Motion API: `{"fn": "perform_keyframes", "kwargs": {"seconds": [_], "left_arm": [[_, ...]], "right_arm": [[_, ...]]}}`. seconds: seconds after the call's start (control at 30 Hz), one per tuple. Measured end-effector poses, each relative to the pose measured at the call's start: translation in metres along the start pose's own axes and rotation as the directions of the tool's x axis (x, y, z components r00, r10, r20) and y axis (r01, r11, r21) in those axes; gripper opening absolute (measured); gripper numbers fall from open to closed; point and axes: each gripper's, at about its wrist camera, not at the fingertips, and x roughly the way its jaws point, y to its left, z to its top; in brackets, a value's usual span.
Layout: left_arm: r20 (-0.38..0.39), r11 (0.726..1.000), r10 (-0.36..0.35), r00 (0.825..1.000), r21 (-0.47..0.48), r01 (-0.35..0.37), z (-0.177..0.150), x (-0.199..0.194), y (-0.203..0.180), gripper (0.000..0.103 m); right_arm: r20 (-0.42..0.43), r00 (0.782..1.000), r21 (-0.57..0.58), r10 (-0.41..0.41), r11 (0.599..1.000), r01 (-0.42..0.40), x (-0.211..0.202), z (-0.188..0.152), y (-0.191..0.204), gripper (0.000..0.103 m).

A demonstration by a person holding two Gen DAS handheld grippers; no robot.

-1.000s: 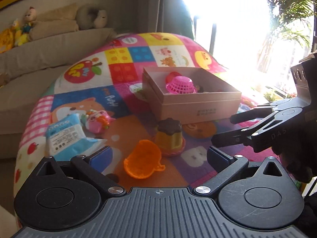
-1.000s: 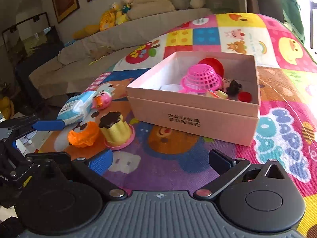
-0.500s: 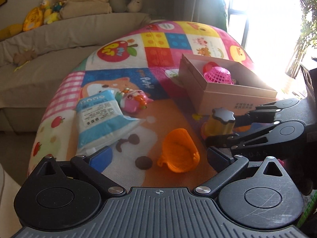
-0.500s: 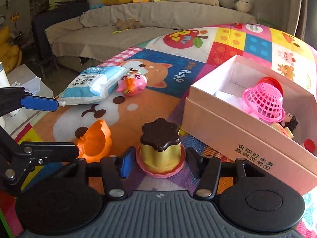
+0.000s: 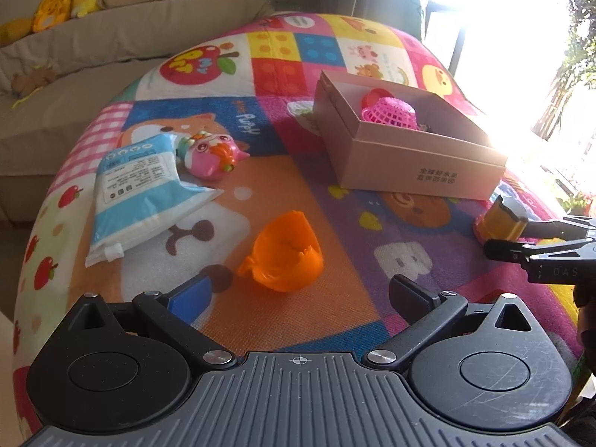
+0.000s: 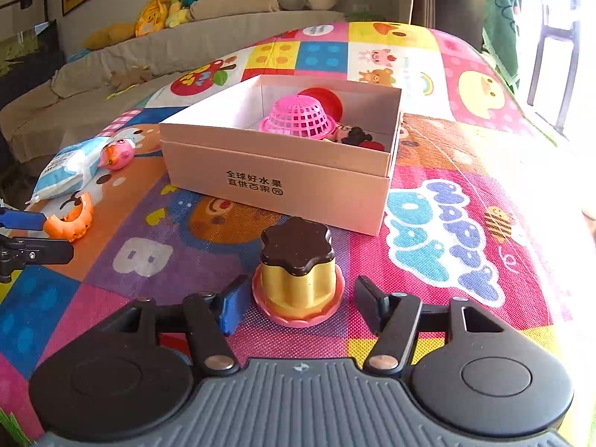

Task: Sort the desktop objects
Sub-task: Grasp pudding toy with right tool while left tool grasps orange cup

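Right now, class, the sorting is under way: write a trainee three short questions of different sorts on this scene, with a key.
1. True or false: the pudding toy already lies inside the cardboard box.
2. Which thing lies nearest the left hand-held gripper? A) orange cup B) wipes pack C) pink pig toy
3. Fill in: the basket in the box is coloured ____.

Key: 1 false, it stands on the mat between the open fingers of the right hand-held gripper; 2 A; 3 pink.
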Motion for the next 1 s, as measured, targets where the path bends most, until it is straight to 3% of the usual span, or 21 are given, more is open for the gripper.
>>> {"fn": "perform_keyframes", "kwargs": {"seconds": [0.2,0.33,0.47,0.67,0.77,0.87,1.0], "left_arm": [[0.034,0.998,0.011,0.999,0.058,-0.013,0.006,0.008,-0.007,0.103],[0.004,0.998,0.027,1.000,0.060,-0.027,0.016,0.021,0.002,0.103],[-0.026,0.995,-0.083,0.996,0.049,0.084,0.012,0.016,0.000,0.103],[-0.065,0.972,-0.196,0.978,0.119,0.203,-0.004,0.003,-0.022,0.103],[-0.022,0.974,-0.139,0.990,0.176,0.141,-0.007,-0.002,-0.025,0.103],[0.011,0.989,-0.051,0.999,0.140,0.049,-0.001,0.004,-0.015,0.103],[0.023,0.993,-0.040,0.999,0.112,0.037,0.009,0.015,-0.001,0.103]], "right_arm": [[0.001,1.000,0.006,0.005,1.000,-0.005,0.001,0.001,-0.001,0.077],[0.005,1.000,0.005,0.008,1.000,-0.008,-0.001,0.000,0.000,0.080],[0.007,1.000,0.014,0.008,1.000,-0.008,-0.001,0.000,-0.001,0.084],[0.006,1.000,0.018,0.004,1.000,-0.004,-0.001,0.000,-0.001,0.092],[0.011,1.000,0.016,0.004,1.000,-0.004,-0.002,0.000,-0.001,0.096],[0.009,1.000,0.018,0.003,1.000,-0.003,-0.001,0.000,-0.002,0.096],[0.009,1.000,0.016,0.003,1.000,-0.003,-0.001,0.001,-0.001,0.096]]}}
